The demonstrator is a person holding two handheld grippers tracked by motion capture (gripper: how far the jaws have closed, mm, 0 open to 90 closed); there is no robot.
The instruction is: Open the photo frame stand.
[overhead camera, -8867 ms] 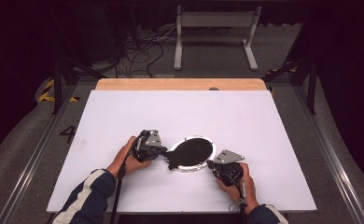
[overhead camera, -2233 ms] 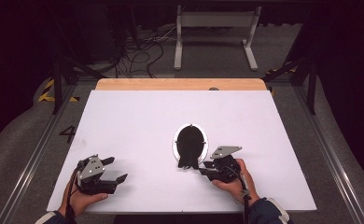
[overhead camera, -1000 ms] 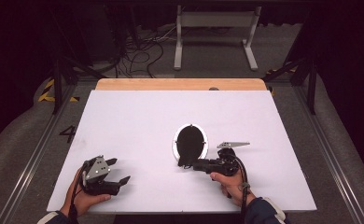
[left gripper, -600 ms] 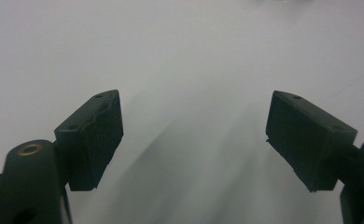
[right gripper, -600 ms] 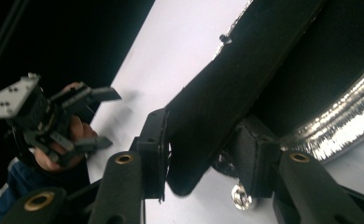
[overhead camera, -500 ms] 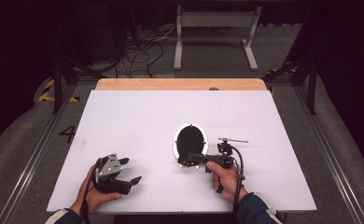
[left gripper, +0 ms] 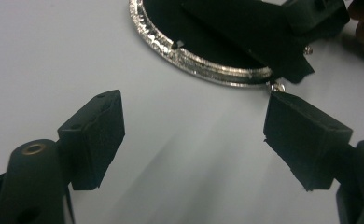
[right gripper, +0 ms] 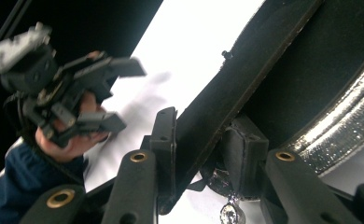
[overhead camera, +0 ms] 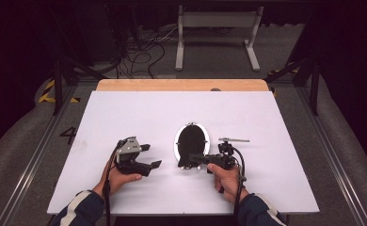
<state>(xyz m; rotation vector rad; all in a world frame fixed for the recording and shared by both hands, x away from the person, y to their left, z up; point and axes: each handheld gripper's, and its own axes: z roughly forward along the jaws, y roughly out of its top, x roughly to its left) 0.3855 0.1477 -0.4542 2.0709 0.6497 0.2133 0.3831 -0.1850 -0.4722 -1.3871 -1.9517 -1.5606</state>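
Two claws are over the white desk (overhead camera: 275, 122), and both have changed position in the last second. The left claw (overhead camera: 149, 156), which was low near the front-left edge of the desk, has come forward and toward the middle; it now sits just beside the oval mirror (overhead camera: 191, 141), with its jaws wide apart and holding nothing. In the left gripper view the silver rim (left gripper: 203, 65) of the mirror lies just beyond these spread jaws, apart from them.

The right claw (overhead camera: 193, 160) has rolled over onto its side: its grey plate (overhead camera: 234, 140), earlier flat on top, now shows edge-on. Its jaws are closed on the dark stand flap (right gripper: 236, 88) at the near end of the mirror, as the right gripper view shows clearly, with the flap pinched between the two pads. The mirror itself lies on the desk near the centre, long axis pointing away from the person, dark face up.

I judge that the right claw is turning the stand flap out from the frame, and the left claw comes to steady the rim.
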